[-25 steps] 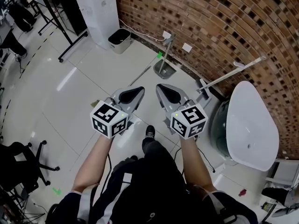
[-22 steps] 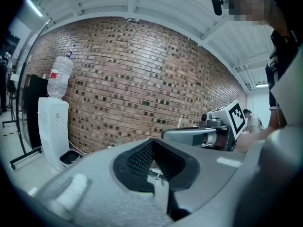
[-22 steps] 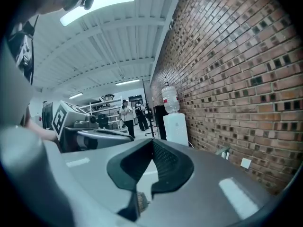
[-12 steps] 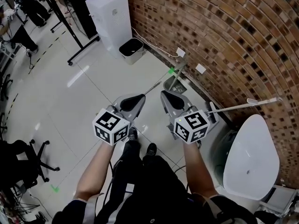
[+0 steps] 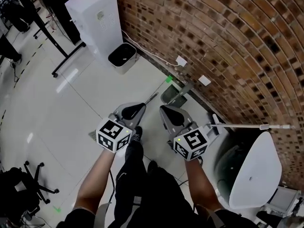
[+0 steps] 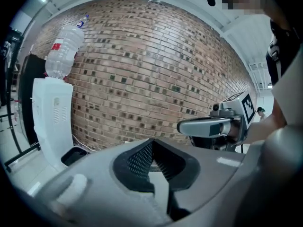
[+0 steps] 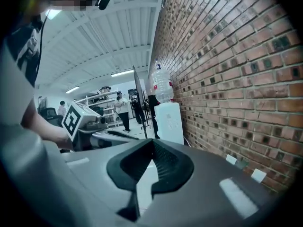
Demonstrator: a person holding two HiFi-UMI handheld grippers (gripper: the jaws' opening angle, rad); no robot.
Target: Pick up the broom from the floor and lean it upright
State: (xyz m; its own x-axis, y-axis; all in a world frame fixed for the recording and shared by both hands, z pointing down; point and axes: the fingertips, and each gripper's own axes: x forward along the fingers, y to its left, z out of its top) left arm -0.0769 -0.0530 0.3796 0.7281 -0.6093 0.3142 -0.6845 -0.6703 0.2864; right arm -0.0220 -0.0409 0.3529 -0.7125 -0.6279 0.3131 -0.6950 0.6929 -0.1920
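Observation:
A thin grey broom handle (image 5: 151,98) lies on the white floor, running from under my left gripper toward the wall; its head is hidden. My left gripper (image 5: 138,109) and right gripper (image 5: 166,111) are held side by side above the floor, pointing at the brick wall (image 5: 228,42), apart from the handle. In the left gripper view the left gripper (image 6: 154,143) has its jaws together with nothing between them. The right gripper view shows the right gripper (image 7: 152,145) standing the same way.
A grey dustpan (image 5: 170,95) stands by the wall ahead. A white water dispenser (image 5: 95,20) and a small bin (image 5: 122,56) are at the far left. A long white pole (image 5: 251,126) sticks out over a white rounded lid (image 5: 251,170) at right. An office chair (image 5: 19,184) sits behind left.
The person has stepped closer to the wall, and both grippers have moved forward and lower together. Their jaws stay shut and hold nothing.

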